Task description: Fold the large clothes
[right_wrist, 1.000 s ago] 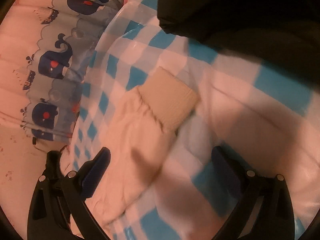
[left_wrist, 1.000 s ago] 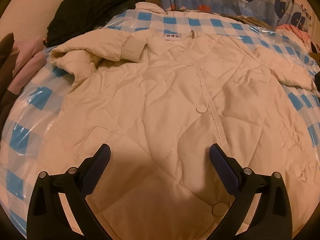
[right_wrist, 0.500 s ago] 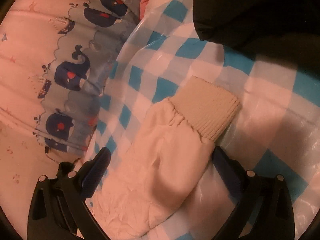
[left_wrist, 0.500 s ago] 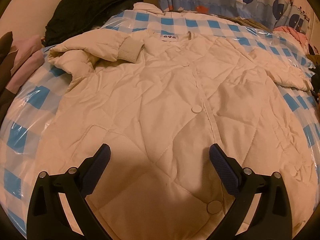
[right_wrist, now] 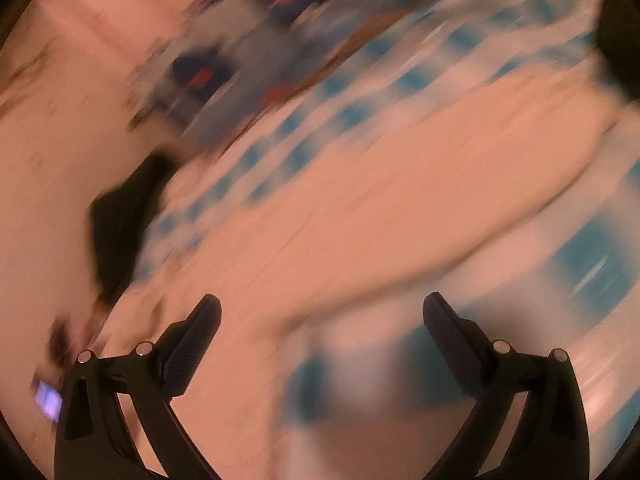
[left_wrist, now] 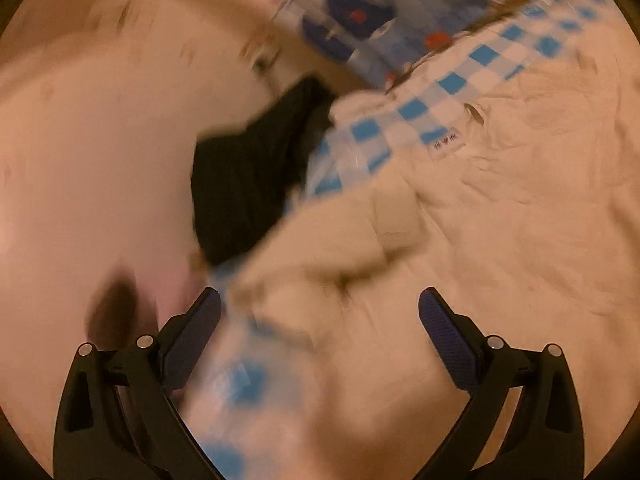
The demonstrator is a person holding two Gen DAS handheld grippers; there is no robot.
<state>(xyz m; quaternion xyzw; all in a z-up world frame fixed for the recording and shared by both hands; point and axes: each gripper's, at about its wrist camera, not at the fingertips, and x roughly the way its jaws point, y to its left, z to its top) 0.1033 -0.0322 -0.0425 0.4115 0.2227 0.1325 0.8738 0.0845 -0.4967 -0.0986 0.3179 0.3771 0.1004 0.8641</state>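
A large cream quilted jacket [left_wrist: 500, 220] lies spread on a blue-and-white checked cover [left_wrist: 460, 80]. In the blurred left wrist view its folded-in sleeve with ribbed cuff [left_wrist: 396, 216] lies just ahead of my open, empty left gripper [left_wrist: 320, 316], near the cover's left edge. In the heavily blurred right wrist view the other cream sleeve [right_wrist: 400, 208] stretches diagonally above my open, empty right gripper [right_wrist: 322, 320].
A black garment [left_wrist: 256, 176] lies at the cover's far left, also in the right wrist view [right_wrist: 120, 216]. A whale-print curtain [left_wrist: 352, 24] hangs behind. A pale wall [left_wrist: 100, 140] fills the left. A dark-brown item [left_wrist: 116, 308] sits low left.
Both grippers have swung fast and both views are now blurred. The left view turned left toward the folded sleeve and wall. The right view turned away from the cuff along the sleeve.
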